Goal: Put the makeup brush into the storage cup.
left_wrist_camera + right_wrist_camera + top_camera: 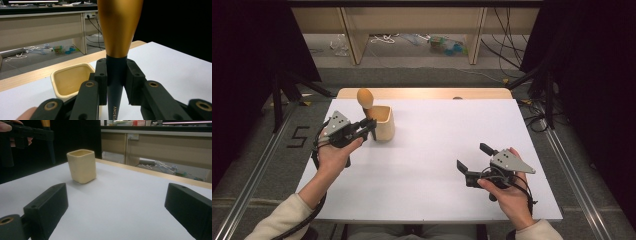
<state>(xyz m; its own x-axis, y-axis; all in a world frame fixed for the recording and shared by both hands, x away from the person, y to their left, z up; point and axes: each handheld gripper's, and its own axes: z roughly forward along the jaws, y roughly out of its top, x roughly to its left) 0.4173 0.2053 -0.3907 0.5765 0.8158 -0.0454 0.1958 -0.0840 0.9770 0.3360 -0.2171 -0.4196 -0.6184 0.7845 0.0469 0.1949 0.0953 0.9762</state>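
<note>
Left gripper (371, 126) clamped dark handle of upright brush (115, 75), gold bulb above jaws. Cream cup (382, 122) just beyond, slightly beside tips. Right gripper (473, 158) held open, empty, well apart. Risk: tapered handle slipping, or brush knocking the 1 cup's rim, tipping it.

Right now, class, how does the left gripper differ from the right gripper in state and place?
The left gripper is shut on the orange tool's dark handle; the right gripper is open with nothing between its jaws. The left is beside the cream cup; the right is well apart from it. Both are hand-held, black and two-jawed.
</note>
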